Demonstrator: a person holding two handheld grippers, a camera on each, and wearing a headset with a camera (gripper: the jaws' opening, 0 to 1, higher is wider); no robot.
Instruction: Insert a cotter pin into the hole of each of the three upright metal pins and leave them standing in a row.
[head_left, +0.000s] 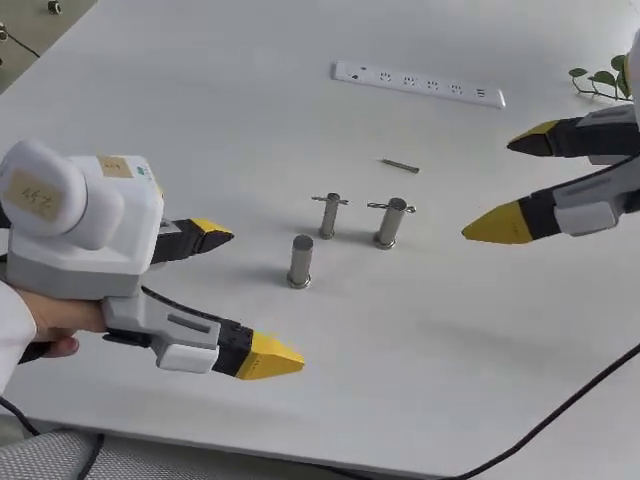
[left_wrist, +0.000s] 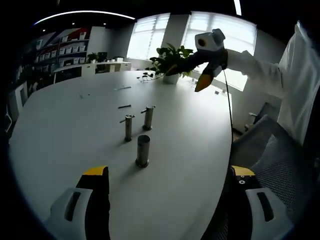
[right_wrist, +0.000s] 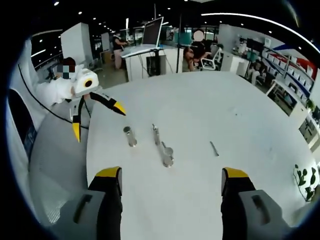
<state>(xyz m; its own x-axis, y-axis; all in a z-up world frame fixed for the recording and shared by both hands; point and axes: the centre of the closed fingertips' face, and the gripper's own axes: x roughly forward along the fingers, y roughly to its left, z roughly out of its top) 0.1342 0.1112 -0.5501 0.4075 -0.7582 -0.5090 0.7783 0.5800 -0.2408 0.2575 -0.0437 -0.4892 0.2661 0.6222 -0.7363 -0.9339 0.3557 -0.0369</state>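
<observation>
Two fitted pins (head_left: 329, 215) stand just beyond the bare pin (head_left: 300, 262), and the last cotter (head_left: 400, 166) lies loose on the tabletop (head_left: 200, 100) farther beyond it. Both wide open and empty, the left claw (head_left: 255, 295) and right claw (head_left: 490, 188) hang either side of the bare pin. I'd pinch the cotter near its head, steady the bare pin, and line the tip up with its hole.

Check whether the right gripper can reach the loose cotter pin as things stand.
Probably yes: the right gripper is open and empty, and the cotter pin lies alone on the table, nothing between them.
</observation>
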